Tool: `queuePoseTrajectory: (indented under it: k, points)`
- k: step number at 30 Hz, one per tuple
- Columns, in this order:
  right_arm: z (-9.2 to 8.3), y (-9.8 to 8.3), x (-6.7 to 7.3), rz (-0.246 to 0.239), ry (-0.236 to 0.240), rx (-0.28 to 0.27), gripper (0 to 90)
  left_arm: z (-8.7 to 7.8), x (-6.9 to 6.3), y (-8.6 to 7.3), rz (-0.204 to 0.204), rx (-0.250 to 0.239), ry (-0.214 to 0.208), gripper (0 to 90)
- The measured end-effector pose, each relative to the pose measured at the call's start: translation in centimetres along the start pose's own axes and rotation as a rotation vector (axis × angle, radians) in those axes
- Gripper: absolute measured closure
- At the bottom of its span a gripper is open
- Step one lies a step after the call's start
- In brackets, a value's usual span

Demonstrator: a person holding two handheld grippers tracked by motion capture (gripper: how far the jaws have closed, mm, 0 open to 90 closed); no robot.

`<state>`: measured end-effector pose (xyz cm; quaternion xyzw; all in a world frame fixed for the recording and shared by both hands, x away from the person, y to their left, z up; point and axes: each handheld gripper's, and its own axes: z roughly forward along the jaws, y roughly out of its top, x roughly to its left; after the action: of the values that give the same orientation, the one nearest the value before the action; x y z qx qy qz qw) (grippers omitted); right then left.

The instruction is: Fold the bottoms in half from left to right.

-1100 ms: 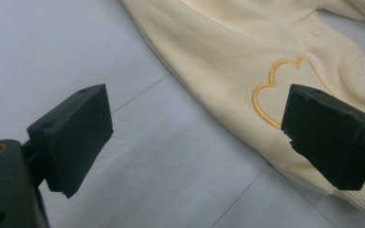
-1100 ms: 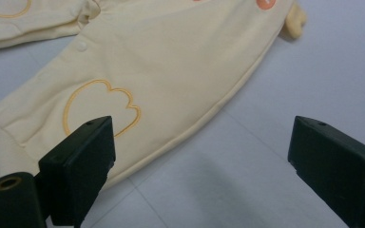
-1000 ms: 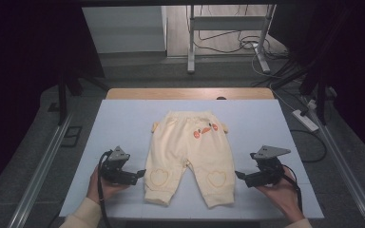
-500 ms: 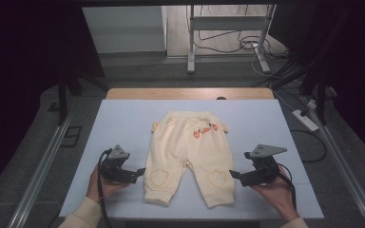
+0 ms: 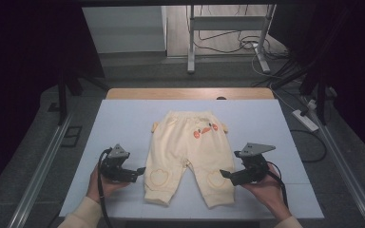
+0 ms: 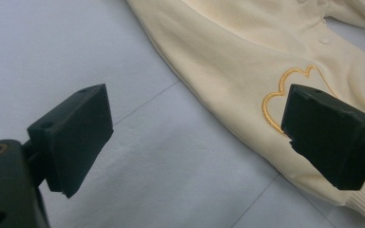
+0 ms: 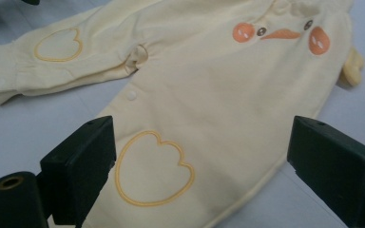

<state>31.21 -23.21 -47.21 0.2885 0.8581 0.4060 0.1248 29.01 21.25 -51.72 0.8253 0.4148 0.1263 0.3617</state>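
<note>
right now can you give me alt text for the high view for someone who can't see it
Pale yellow baby trousers lie flat on a light blue table, waistband away from the person, with an orange face design near the waist. The left gripper and right gripper, each held in a hand, sit open beside the two legs.

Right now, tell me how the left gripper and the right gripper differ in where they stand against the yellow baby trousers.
The left gripper sits at the outer edge of one trouser leg, one jaw over bare table; the right gripper points over the other trouser leg, its jaws straddling that leg's heart patch. The left gripper's grey plate looks smaller than the right gripper's. Both stand open, gripping nothing, facing inward at the yellow baby trousers.
</note>
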Motion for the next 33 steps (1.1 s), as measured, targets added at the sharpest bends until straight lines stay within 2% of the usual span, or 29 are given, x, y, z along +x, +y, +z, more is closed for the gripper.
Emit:
queuePoseTrajectory:
  k: [8, 25, 33]
  points:
    - [1.0, 0.8, 0.8, -0.017, 0.028, -0.007, 9.0, 0.1, -0.1, 0.1, 0.002, 0.003, 0.002, 9.7]
    - [2.0, 2.1, 2.3, -0.043, 0.041, -0.034, 7.1, 0.2, 0.0, 0.1, 0.001, 0.003, 0.002, 9.9]
    - [2.7, 2.7, 3.0, -0.051, 0.047, -0.023, 7.2, 0.2, 0.2, 0.2, 0.0, 0.004, 0.005, 9.9]
